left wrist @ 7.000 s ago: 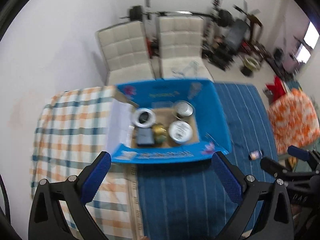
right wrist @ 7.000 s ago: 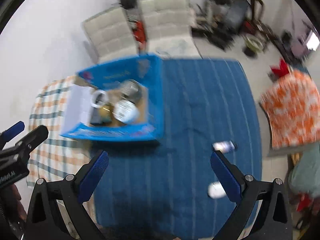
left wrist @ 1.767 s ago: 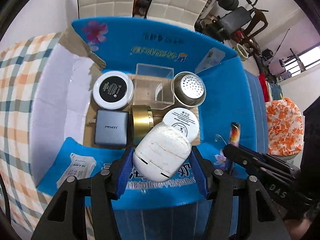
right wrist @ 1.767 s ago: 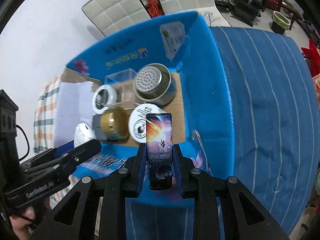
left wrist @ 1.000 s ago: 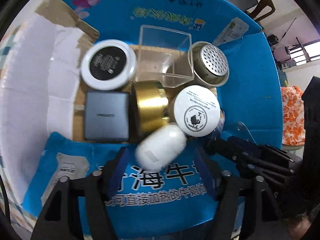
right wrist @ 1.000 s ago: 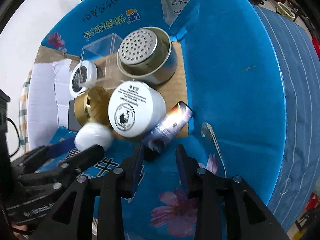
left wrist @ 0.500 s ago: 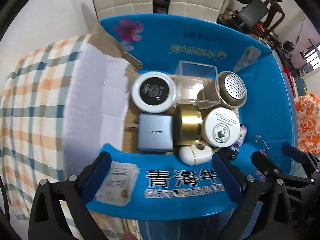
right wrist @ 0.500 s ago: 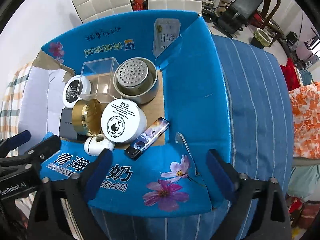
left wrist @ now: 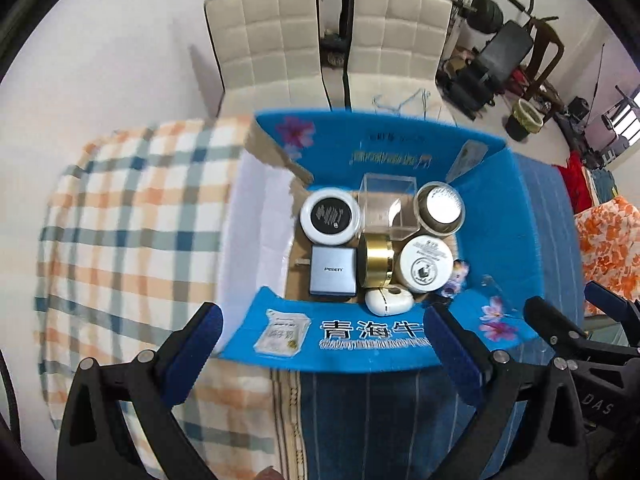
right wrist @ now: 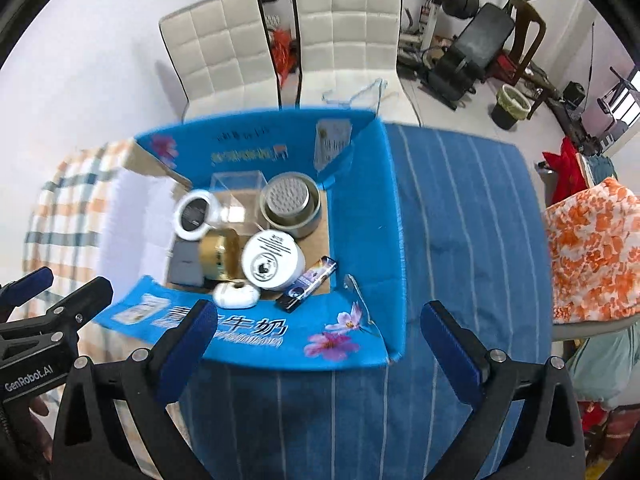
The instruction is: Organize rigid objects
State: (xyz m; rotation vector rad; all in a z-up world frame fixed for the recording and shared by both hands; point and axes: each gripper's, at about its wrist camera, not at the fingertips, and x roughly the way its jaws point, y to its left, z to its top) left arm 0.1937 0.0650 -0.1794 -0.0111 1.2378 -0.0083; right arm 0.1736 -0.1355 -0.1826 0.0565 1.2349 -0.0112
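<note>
On the blue-clothed bench, the box [left wrist: 496, 208] ahead of both wide-open, empty tongs [left wrist: 320, 344] [right wrist: 316, 332] is crowded; another drop could topple jars.

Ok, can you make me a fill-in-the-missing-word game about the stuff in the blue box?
1. The white egg-shaped case lies inside the ____ cardboard box.
2. The shiny jar between the grey PISEN charger and the white round tub is ____ in colour.
3. Both the left gripper and the right gripper are open and hold ____.
4. The tablecloth left of the box has a ____ pattern.

Missing words: blue; gold; nothing; checked
</note>
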